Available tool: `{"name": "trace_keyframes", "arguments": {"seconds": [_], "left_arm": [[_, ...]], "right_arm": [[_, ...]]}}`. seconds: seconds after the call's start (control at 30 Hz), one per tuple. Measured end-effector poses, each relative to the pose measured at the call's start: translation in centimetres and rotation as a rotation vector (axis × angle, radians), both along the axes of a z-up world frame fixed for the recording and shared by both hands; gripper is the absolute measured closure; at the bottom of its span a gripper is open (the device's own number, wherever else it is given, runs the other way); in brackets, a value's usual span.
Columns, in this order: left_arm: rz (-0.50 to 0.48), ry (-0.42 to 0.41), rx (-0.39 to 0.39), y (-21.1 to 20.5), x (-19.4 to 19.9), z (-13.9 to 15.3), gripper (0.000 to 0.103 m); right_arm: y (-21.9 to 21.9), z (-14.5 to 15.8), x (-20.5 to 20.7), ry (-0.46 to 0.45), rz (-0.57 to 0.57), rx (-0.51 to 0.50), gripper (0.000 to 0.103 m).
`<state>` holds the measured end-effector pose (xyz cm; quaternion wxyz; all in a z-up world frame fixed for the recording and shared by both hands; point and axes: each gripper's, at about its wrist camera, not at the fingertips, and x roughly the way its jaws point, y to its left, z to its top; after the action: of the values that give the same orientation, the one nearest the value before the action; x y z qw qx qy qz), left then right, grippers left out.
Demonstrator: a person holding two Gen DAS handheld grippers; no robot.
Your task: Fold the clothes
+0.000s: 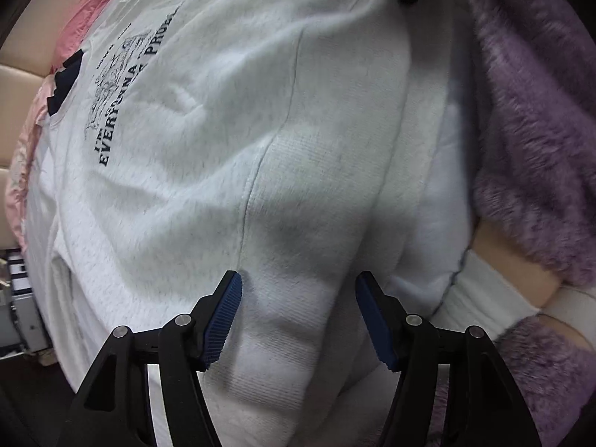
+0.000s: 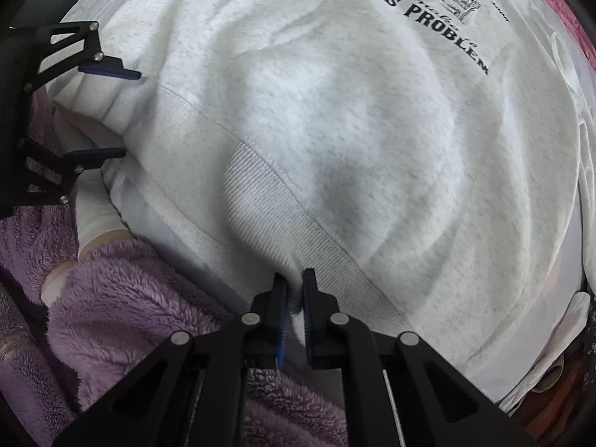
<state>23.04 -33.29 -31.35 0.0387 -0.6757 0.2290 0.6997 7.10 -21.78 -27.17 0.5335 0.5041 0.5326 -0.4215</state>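
The sweatshirt (image 2: 335, 130), pale grey with black lettering, fills both of my views, spread front-up with its ribbed hem toward me. Under its far edge lies a pink cloth (image 1: 85, 11), and a purple fleece (image 2: 123, 298) sits beside the hem. My left gripper (image 1: 298, 294) points along the hem, its blue pads spread wide with the ribbed band lying between them; from the right wrist view it reaches in from the left edge, one finger above the fabric and one lower, at the hem's edge. I cannot tell whether either pad touches the cloth. My right gripper (image 2: 294, 290) sits low at the hem, its fingers drawn nearly together and pinching a small fold of the ribbed band.
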Motion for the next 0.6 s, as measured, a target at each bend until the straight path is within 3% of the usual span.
{"name": "trace_keyframes", "arguments": {"seconds": [0.07,0.17,0.27,0.4,0.6], "left_arm": [[0.023,0.001,0.014,0.0,0.2,0.3,0.054],[0.063,0.014,0.025,-0.3,0.5,1.2,0.091],[0.087,0.043,0.048,-0.5,1.3,2.8,0.096],[0.023,0.036,0.107,0.5,3.4,4.7,0.098],[0.057,-0.045,0.097,1.0,4.5,2.0,0.098]], "right_arm": [[0.1,0.6,-0.3,0.004,-0.002,-0.008,0.096],[0.3,1.5,-0.7,0.020,0.007,-0.013,0.097],[0.6,2.9,-0.8,0.021,0.035,-0.019,0.098],[1.2,4.4,-0.8,0.063,0.105,0.010,0.098],[0.6,2.4,-1.8,0.080,0.101,0.068,0.098]]}}
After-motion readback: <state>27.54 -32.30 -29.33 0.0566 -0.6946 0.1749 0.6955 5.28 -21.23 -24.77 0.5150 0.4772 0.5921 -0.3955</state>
